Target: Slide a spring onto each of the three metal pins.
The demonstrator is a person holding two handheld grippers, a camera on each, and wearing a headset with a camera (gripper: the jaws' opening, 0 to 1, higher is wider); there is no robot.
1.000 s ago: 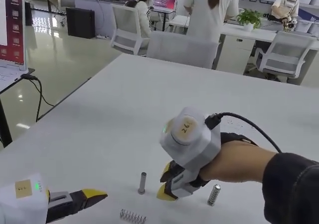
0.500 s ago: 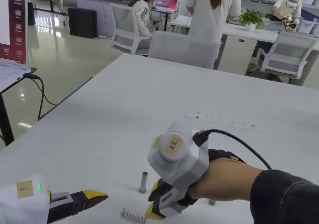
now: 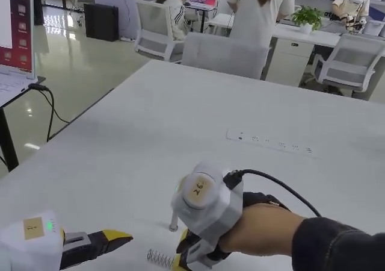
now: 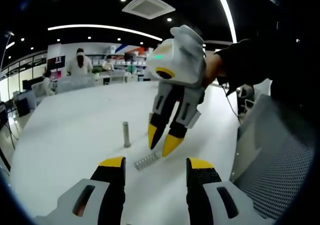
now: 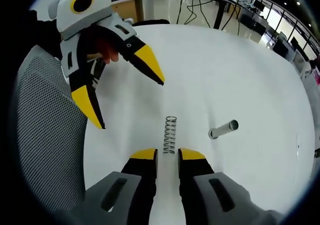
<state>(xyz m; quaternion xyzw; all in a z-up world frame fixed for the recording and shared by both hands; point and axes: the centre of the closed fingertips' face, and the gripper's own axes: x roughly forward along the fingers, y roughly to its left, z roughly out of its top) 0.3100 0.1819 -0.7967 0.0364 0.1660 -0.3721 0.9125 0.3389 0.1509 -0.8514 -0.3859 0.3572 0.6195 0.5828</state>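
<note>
A loose spring (image 3: 159,259) lies flat on the white table (image 3: 180,114) near its front edge. A bare metal pin (image 3: 173,219) stands upright just behind it. My right gripper (image 3: 180,261) points down at the spring's right end. In the right gripper view its jaws (image 5: 168,155) are open by a narrow gap, and the spring (image 5: 170,134) lies straight ahead with its near end at the tips. The pin (image 5: 223,129) is off to the right. My left gripper (image 4: 156,163) is open and empty, low at the left (image 3: 120,239), facing the spring (image 4: 146,160) and pin (image 4: 126,134).
A white power strip (image 3: 271,144) lies on the table farther back. Chairs (image 3: 225,54) stand at the far edge, with people and desks beyond. A laptop (image 3: 15,36) and its cable are at the far left. A mesh chair back (image 5: 45,135) is close behind me.
My right gripper has moved left and down, from beside the pin to the loose spring's end. A pin wearing a spring is now hidden behind my hand. The left gripper stayed still.
</note>
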